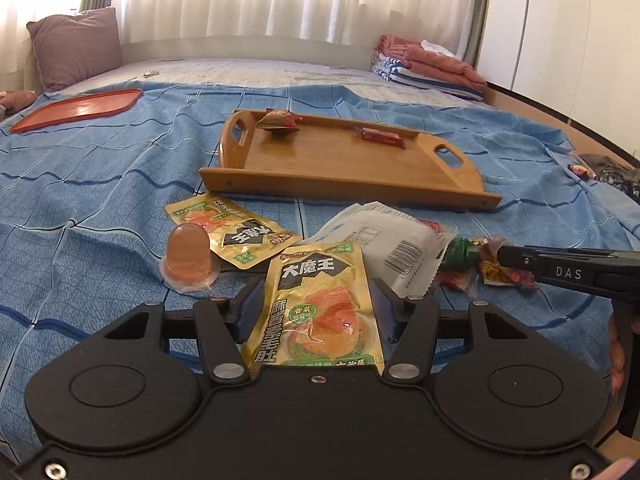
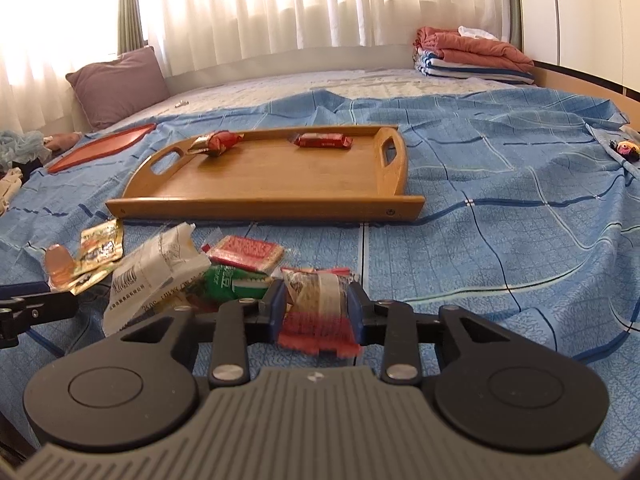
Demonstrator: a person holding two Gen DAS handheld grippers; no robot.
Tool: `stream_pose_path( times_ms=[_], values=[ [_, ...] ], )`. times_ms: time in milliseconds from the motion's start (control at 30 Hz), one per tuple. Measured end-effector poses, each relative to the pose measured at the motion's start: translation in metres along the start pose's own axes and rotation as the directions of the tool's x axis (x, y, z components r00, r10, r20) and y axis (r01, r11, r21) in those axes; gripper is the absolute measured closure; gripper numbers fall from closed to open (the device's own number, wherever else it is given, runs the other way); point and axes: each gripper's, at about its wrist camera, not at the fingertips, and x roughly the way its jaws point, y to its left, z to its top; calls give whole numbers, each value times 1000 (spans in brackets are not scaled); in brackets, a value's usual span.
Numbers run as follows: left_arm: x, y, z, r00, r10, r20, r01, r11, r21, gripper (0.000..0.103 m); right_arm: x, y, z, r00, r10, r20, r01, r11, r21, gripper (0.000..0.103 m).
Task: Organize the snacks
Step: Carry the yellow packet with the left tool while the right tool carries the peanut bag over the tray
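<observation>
Left wrist view
Nearest: left gripper (image 1: 316,312), its pads either side of a gold pouch (image 1: 320,304).
Grip state: the fingers flank the pouch's edges; I cannot tell whether they press it or only bracket it.
Ahead of the tool: a second gold pouch (image 1: 232,232) and a jelly cup (image 1: 188,258) ahead-left, a white packet (image 1: 392,240) ahead-right, the wooden tray (image 1: 344,188) beyond, with two red snacks inside.
To the right: the right gripper (image 1: 516,268) among small wrappers.
Doing it well: I judge the pouch is slippery and flat, so close firmly on its edges and lift before heading for the tray.

Right wrist view
Nearest: right gripper (image 2: 318,312), jaws closed on a red-and-clear snack pack (image 2: 318,312).
Contact: both pads touch the pack's sides; it looks pinched and blurred.
Ahead-left: green packet (image 2: 232,284), red biscuit pack (image 2: 246,254).
Straight ahead: the tray, mostly bare.
Doing it well: carry the pack level and set it on bare wood, clear of the two snacks.
</observation>
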Motion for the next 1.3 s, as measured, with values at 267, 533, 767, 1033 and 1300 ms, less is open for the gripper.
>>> stream_pose_path(
  times_ms=[267,533,767,1033,1300],
  values=[
    [12,6,-8,998,0,-64,-3,999,-37,43,8,-1,-8,999,-8,-36,8,1000,-1,60],
    [28,18,-3,991,-67,-120,49,988,-146,28,14,4,-9,996,9,-88,-12,999,-33,53],
    [18,14,0,995,-25,-93,14,993,-120,52,6,11,-12,998,-9,-62,7,1000,-24,63],
    [-4,-3,10,1000,-8,-14,7,999,-43,54,-11,14,-11,999,19,-40,-20,1000,-3,63],
    [-24,-12,36,995,-28,91,27,1000,16,55,-27,20,6,999,38,32,-38,999,3,63]
  ],
)
